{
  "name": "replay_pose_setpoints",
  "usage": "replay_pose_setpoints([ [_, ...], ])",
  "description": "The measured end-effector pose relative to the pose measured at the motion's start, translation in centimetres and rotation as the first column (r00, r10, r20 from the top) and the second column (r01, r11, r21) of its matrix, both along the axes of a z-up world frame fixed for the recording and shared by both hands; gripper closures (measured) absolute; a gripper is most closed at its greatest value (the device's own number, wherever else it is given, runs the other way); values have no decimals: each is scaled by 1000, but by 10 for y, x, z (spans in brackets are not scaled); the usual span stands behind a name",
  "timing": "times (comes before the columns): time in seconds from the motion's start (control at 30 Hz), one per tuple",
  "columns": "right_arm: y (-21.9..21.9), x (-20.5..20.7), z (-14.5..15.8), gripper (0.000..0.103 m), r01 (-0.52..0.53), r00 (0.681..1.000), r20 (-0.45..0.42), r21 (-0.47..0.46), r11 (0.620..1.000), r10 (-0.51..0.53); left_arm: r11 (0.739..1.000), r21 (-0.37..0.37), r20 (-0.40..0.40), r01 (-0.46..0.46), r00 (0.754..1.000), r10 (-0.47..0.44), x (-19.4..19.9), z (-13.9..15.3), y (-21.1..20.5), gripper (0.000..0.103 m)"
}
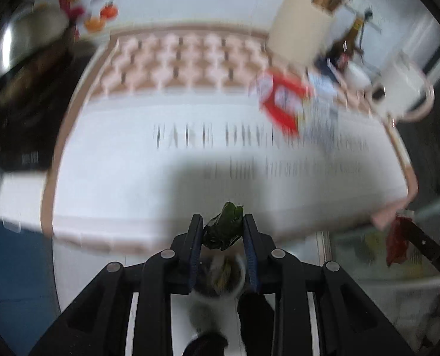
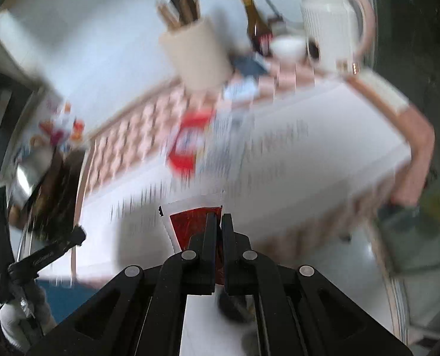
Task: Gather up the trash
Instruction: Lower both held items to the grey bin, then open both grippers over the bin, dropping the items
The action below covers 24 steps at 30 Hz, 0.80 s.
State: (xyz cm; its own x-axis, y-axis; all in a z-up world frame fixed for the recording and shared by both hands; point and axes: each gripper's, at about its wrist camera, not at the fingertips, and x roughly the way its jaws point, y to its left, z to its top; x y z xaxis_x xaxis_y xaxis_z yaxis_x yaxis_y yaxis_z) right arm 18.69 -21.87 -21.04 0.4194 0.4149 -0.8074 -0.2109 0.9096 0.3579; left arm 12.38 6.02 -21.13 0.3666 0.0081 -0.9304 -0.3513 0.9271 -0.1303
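My left gripper (image 1: 223,225) is shut on a crumpled dark green wrapper (image 1: 223,229), held above the near edge of the white printed mat (image 1: 131,160). Below it a small round white bin (image 1: 218,279) with scraps inside shows between the fingers. My right gripper (image 2: 217,222) is shut on a red sachet with a white torn edge (image 2: 190,222); the sachet also shows in the left wrist view (image 1: 398,241). A red and white wrapper (image 1: 282,101) lies at the mat's far right, also blurred in the right wrist view (image 2: 187,145). Both views are motion-blurred.
A cream utensil holder (image 1: 301,29) with wooden tools, a dark bottle (image 2: 257,26), a small white bowl (image 2: 288,47) and a white pitcher (image 1: 401,89) stand at the back right. A metal pan on a dark stove (image 1: 21,68) is at the left.
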Motion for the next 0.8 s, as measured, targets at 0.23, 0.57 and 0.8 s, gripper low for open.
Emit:
replay_pose_setpoints([
  [0.23,-10,-82,-117,100,-44,972,-234,-45,998,32,995,-103,-227,-17,974,-7,-69,-121,-22,79],
  [0.57,0,-95,-397,100,-68,889,-457,-78,995,25,979,-155,-405,-129,913,56,-76,-396,-23,79],
  [0.8,27,-89,-557,100,-143,870,-489,-111,983,71,982,-153,-451,-110,892,30,-72,-520,-33,79],
])
